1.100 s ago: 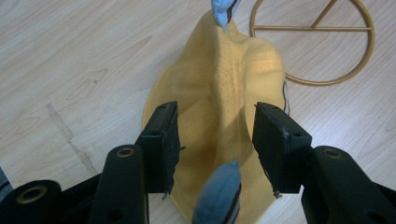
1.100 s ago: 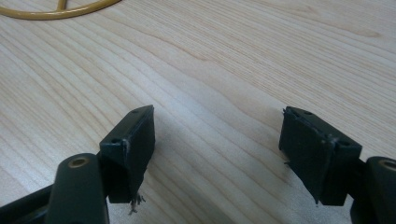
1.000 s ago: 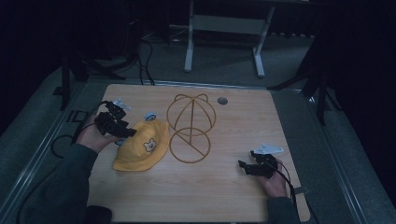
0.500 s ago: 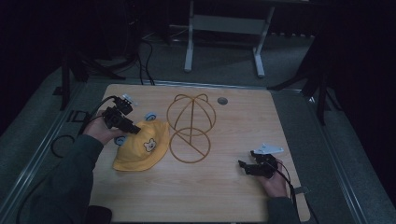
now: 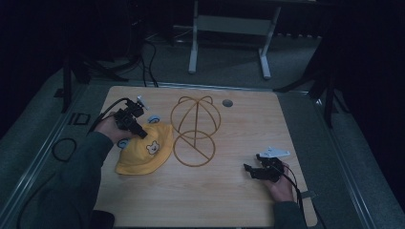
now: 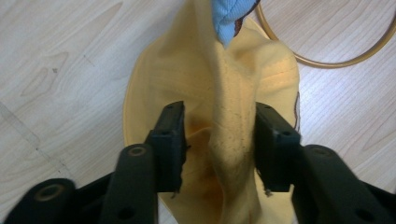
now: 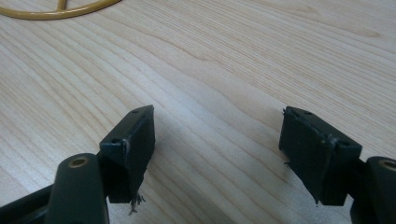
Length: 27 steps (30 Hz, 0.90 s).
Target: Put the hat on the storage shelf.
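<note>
A person at a wooden table reaches the left gripper (image 5: 138, 130) onto a yellow hat (image 5: 143, 150); the right gripper (image 5: 255, 171) waits apart.

The hat lies flat on the table (image 5: 229, 200), left of centre, its edge just beside a gold wire stand (image 5: 195, 131) shaped like a head form, probably meant to carry it. In the left gripper view a raised fold of the hat (image 6: 224, 140) stands between the spread jaws; the pads sit close to the cloth on either side but not yet pressed in, likely set for a pinch. A blue patch (image 6: 229, 18) shows at the fold's far end. The right gripper (image 7: 219, 140) rests near the right edge, jaws wide over bare wood, holding nothing.
</note>
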{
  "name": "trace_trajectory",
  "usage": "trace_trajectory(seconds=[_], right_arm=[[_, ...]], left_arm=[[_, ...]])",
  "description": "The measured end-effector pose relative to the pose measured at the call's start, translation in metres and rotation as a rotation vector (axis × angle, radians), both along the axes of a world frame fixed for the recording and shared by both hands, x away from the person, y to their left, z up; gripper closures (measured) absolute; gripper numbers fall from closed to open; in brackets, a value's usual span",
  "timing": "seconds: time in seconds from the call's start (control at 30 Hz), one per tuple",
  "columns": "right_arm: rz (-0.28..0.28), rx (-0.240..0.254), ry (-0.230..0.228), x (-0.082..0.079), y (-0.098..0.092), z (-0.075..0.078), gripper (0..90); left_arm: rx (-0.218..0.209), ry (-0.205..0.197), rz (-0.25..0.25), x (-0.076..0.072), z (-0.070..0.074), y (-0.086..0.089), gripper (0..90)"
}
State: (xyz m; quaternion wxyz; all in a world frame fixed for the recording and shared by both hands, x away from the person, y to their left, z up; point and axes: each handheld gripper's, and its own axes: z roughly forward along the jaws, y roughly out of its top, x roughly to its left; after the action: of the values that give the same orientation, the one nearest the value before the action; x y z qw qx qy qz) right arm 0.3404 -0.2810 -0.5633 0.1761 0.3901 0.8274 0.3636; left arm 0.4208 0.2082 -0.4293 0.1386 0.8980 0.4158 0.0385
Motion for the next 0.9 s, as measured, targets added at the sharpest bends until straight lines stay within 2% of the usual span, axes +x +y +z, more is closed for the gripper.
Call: trace_trajectory(seconds=[0.17, 0.23, 0.53, 0.9], right_arm=[[0.0, 0.0, 0.0, 0.0, 0.0, 0.0, 26.8], [0.0, 0.0, 0.0, 0.0, 0.0, 0.0, 26.8], [0.0, 0.0, 0.0, 0.0, 0.0, 0.0, 26.8], [0.0, 0.0, 0.0, 0.0, 0.0, 0.0, 26.8]], left_arm=[[0.015, 0.007, -0.013, -0.001, 0.0, 0.001, 77.5], [0.032, 0.007, -0.019, -0.002, 0.0, 0.002, 81.4], [0.044, -0.02, -0.014, -0.006, 0.007, 0.009, 83.7], [0.001, -0.074, 0.006, -0.009, 0.018, 0.019, 83.7]])
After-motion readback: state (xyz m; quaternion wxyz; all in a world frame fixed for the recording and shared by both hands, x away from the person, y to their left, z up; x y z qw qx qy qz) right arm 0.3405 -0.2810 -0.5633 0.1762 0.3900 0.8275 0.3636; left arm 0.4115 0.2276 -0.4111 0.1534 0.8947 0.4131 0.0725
